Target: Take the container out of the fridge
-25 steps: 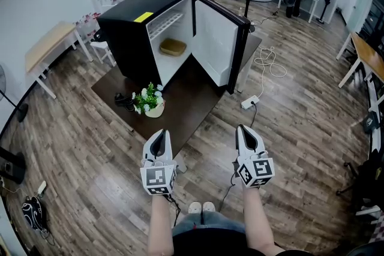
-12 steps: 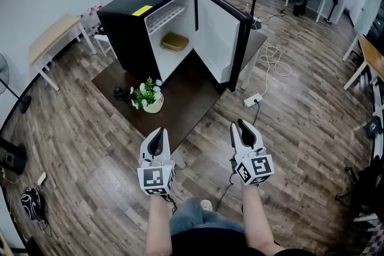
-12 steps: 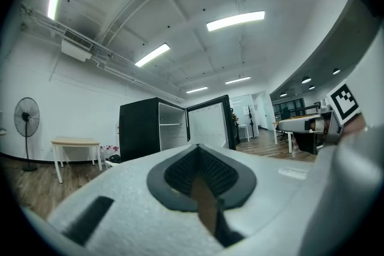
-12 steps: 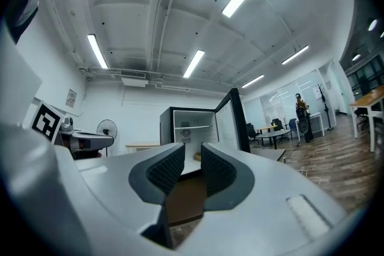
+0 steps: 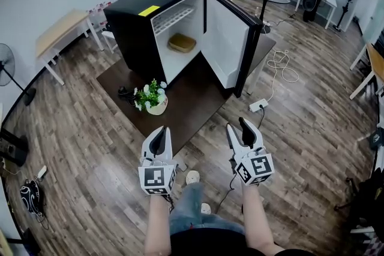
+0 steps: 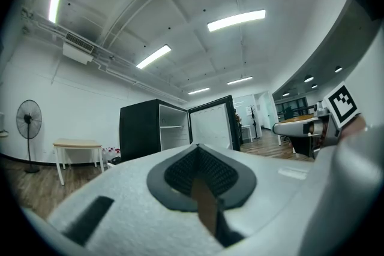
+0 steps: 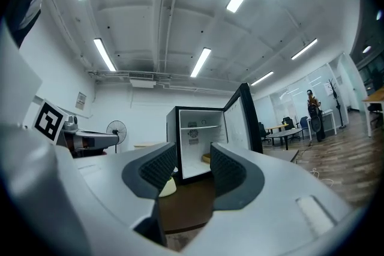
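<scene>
A black mini fridge (image 5: 135,27) stands on a low dark table (image 5: 192,108), its door (image 5: 231,45) swung open to the right. A shallow tan container (image 5: 182,42) lies on the fridge's lower floor; the right gripper view shows the container (image 7: 207,158) straight ahead between the jaws' line of sight. Both grippers hover over the wood floor, well short of the table. My left gripper (image 5: 160,132) is shut and empty. My right gripper (image 5: 238,127) is open; its jaws have just been opening, with nothing between them.
A potted plant with white flowers (image 5: 152,98) and a small black object (image 5: 124,93) sit on the table in front of the fridge. A power strip with cable (image 5: 259,106) lies on the floor to the right. A light wooden table (image 5: 60,33) stands at the left.
The right gripper's jaws have gone from shut to open. The person has stepped forward, so the fridge and table sit slightly nearer in the head view.
</scene>
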The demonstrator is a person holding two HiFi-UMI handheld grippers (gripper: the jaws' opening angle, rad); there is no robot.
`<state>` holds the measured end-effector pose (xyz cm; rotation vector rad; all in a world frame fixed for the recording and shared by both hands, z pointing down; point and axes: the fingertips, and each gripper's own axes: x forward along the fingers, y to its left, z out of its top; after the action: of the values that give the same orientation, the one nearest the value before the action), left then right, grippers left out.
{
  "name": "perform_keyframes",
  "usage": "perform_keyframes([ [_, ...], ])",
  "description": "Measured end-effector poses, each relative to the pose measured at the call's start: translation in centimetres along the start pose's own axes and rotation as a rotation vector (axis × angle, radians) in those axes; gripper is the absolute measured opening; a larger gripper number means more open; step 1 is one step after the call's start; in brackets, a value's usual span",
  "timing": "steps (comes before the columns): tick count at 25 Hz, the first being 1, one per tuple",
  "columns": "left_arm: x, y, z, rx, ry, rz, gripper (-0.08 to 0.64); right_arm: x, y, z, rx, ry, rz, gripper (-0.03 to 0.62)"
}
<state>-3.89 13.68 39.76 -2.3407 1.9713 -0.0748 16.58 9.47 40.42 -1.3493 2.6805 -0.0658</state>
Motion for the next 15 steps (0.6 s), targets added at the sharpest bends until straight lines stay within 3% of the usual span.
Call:
perform_keyframes([
  [6, 2.1, 0.5, -0.4, -0.009, -0.004, -0.006, 0.006, 2.2, -0.3, -0.6, 0.002, 0.011, 0.037, 0.250],
  [15, 7.5, 2.5, -1.5, -0.039, -0.010, -0.013, 0.006, 7.7, -1.5, -1.7, -0.016, 0.030, 0.073, 0.318],
])
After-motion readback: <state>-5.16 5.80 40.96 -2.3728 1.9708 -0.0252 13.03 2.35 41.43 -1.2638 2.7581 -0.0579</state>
